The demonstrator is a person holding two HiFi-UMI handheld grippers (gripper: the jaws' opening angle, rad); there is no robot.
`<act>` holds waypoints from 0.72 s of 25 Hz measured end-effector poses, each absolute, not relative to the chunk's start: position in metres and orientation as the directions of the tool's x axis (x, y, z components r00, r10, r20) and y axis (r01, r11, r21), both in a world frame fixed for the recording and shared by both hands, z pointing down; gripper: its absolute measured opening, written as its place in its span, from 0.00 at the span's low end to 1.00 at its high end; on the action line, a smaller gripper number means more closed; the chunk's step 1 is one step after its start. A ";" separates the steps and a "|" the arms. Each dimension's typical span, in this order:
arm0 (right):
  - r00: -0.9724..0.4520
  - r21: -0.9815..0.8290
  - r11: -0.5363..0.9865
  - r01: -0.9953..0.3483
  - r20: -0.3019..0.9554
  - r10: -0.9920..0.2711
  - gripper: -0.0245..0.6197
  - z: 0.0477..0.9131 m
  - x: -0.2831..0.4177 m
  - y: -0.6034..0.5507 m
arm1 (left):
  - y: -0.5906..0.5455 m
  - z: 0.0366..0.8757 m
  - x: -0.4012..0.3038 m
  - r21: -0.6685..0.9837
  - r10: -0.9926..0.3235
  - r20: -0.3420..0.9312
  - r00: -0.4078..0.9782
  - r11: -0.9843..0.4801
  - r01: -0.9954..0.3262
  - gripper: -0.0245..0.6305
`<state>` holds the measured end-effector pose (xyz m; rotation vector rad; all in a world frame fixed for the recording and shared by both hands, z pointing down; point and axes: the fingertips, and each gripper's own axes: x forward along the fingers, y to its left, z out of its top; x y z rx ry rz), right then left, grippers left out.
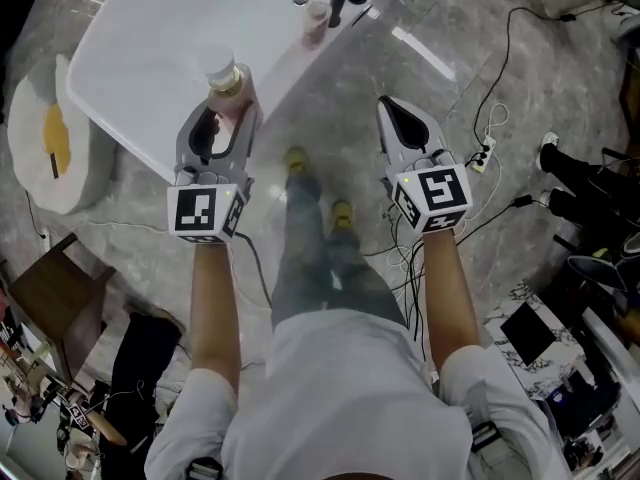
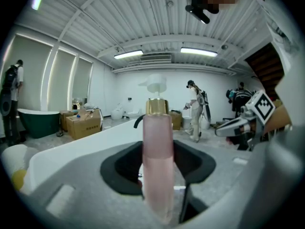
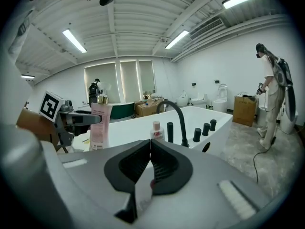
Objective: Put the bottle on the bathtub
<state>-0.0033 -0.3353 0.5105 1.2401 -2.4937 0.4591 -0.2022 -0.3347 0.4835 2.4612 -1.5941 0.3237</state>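
Note:
A pink bottle (image 2: 157, 147) with a gold collar and a clear pump cap stands upright between the jaws of my left gripper (image 1: 228, 100), which is shut on it. In the head view the bottle (image 1: 227, 80) hangs over the near rim of the white bathtub (image 1: 150, 58). My right gripper (image 1: 392, 110) is off to the right over the grey floor, with its jaws (image 3: 148, 149) shut on nothing. The right gripper view shows the held bottle (image 3: 99, 126) at left, beside the bathtub (image 3: 128, 128).
A small pink-capped bottle (image 1: 317, 18) and a black faucet (image 1: 340, 2) with knobs stand on the tub's far rim. A round white and yellow cushion (image 1: 45, 143) lies left of the tub. Cables and a power strip (image 1: 485, 154) cross the floor at right. A person (image 3: 274, 97) stands further off.

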 end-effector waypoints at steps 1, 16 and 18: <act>-0.571 -0.147 0.568 -0.810 0.422 -0.704 0.04 0.520 -0.006 -0.339 | -0.340 0.495 -0.204 0.045 -0.867 0.292 0.403 -0.408 -0.912 0.34; -0.559 -0.196 0.540 -0.818 0.490 -0.669 0.04 0.629 -0.030 -0.385 | -0.419 0.620 -0.199 0.089 -0.823 0.325 0.466 -0.464 -0.881 0.34; -0.555 -0.203 0.533 -0.822 0.499 -0.666 0.04 0.640 -0.027 -0.388 | -0.426 0.631 -0.192 0.086 -0.812 0.328 0.482 -0.483 -0.872 0.34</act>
